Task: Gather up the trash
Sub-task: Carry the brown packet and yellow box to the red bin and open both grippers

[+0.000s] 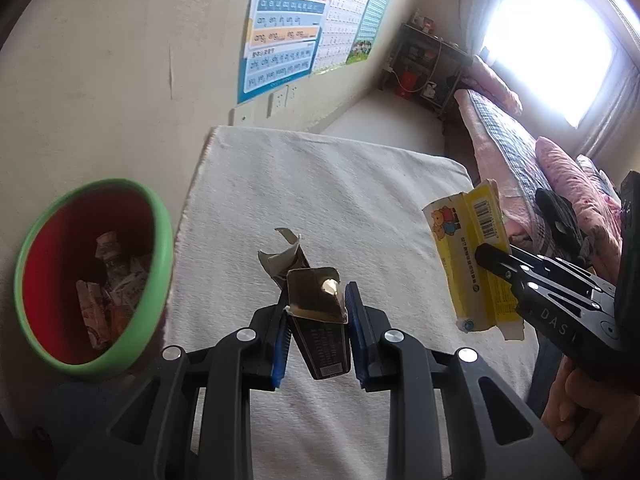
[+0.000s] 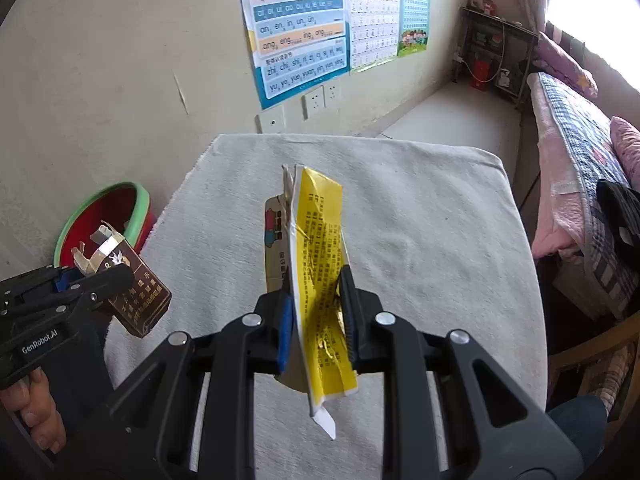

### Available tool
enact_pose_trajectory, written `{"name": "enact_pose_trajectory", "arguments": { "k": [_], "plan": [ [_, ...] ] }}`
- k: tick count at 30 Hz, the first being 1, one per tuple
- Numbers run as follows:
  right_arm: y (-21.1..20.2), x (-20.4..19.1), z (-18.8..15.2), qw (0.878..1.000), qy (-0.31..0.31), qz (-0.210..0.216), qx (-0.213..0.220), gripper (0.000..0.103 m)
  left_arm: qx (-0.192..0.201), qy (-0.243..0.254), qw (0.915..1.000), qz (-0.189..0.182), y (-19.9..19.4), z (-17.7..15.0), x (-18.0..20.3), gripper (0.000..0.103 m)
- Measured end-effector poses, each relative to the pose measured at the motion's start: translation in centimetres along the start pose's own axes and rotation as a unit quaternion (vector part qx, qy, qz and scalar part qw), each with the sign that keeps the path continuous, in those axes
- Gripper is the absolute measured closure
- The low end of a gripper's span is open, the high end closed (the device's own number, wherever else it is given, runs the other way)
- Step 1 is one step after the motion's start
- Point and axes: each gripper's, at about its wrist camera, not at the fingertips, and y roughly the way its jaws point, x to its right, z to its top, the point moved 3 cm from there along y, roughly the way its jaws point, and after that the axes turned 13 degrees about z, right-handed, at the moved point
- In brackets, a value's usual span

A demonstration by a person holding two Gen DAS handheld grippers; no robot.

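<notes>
My left gripper (image 1: 318, 320) is shut on a brown cigarette pack (image 1: 316, 304) with its torn lid flipped up, held above the white cloth-covered table (image 1: 340, 184). In the right wrist view the same brown pack (image 2: 138, 300) shows at the left, clamped in the left gripper (image 2: 100, 276). My right gripper (image 2: 316, 312) is shut on a flattened yellow carton (image 2: 320, 264) with a cartoon print on its side; that yellow carton (image 1: 468, 256) hangs at the table's right edge in the left wrist view. A red bin with a green rim (image 1: 160, 248) holds crumpled trash, left of the table.
The bin (image 2: 136, 204) sits on the floor between the wall and the table. Posters (image 2: 300, 28) and wall sockets (image 2: 320, 100) are behind the table. A bed with pink and plaid covers (image 2: 576, 140) runs along the right. A dark shelf (image 1: 428, 64) stands in the far corner.
</notes>
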Motion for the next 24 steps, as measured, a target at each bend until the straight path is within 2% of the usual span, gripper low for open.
{"name": "enact_pose_trajectory", "arguments": {
  "k": [24],
  "plan": [
    [3.9, -10.2, 3.4, 0.995, -0.066, 0.07, 0.0, 0.082, 0.031, -0.065, 0.9951, 0.068, -2.7, 1.4, -10.4, 0.08]
  ]
}}
